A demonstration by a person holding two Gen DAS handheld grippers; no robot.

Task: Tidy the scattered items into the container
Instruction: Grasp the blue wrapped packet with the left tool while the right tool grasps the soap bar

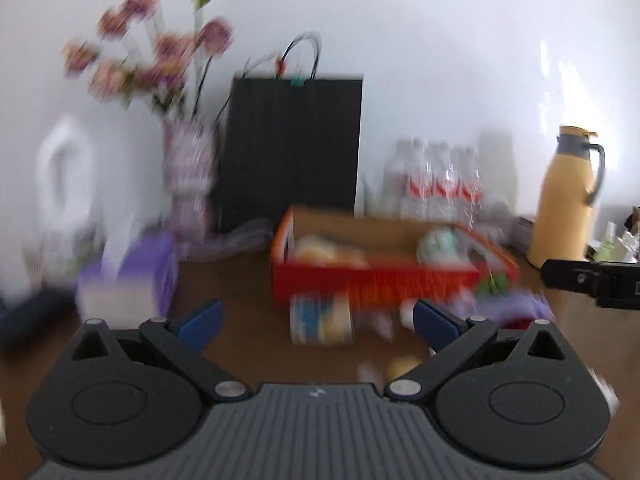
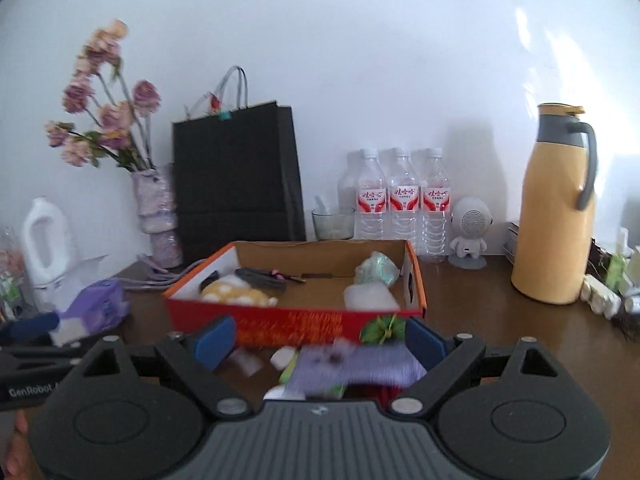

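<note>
Worktop (image 2: 500, 332) of dark brown wood against a white wall carries our red box (image 2: 296, 320) mid-surface, scattered items in front, with left tongs (image 1: 316, 322) and right tongs (image 2: 320, 342) both wide, empty.

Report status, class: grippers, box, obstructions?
Both hand-held grippers, left and right, open, empty. Red box part-filled. Purple packet loose before it.

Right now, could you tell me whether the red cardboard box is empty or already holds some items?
It holds items. The red cardboard box is open-topped, and inside lie a yellow spotted bundle, a mint green bundle and a white wad.
</note>
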